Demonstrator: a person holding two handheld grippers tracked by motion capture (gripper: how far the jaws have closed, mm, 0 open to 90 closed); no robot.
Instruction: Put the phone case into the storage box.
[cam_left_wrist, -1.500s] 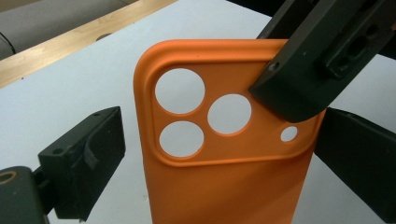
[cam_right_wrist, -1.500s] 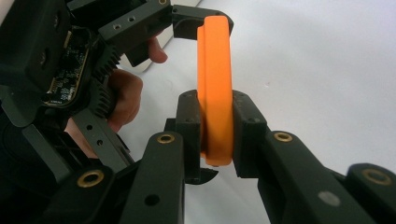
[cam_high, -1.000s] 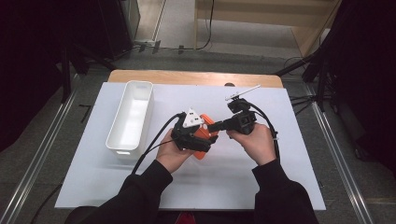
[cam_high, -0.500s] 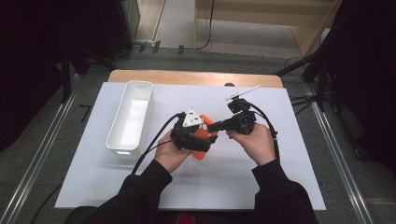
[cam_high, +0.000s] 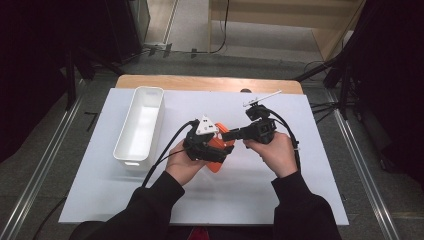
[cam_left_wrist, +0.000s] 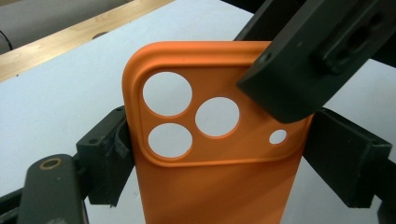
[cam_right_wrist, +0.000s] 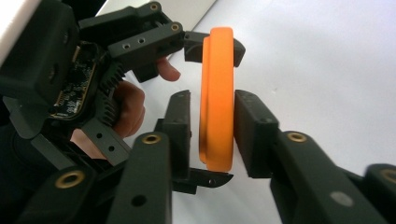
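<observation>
step: case handover | left hand-held gripper (cam_left_wrist: 219, 154) clamps orange phone case (cam_left_wrist: 210, 158) mid-frame, above counter (cam_high: 310, 165) | right hand-held gripper (cam_right_wrist: 212, 135) just opening — pads barely off the edge | advice: left keeps grip firm — right backs straight out.

Orange phone case (cam_left_wrist: 205, 154): lower part ran off the bottom edge of the left gripper view; its upper right corner sat behind a jaw of the right gripper (cam_left_wrist: 303, 65). In the high view most of the case (cam_high: 216, 150) lay hidden under the left gripper (cam_high: 202, 142). In the right gripper view, seen edge-on (cam_right_wrist: 216, 98); whether the pads (cam_right_wrist: 254, 130) pressed it could not be told. White bin (cam_high: 140, 125): contents too bright to make out.
</observation>
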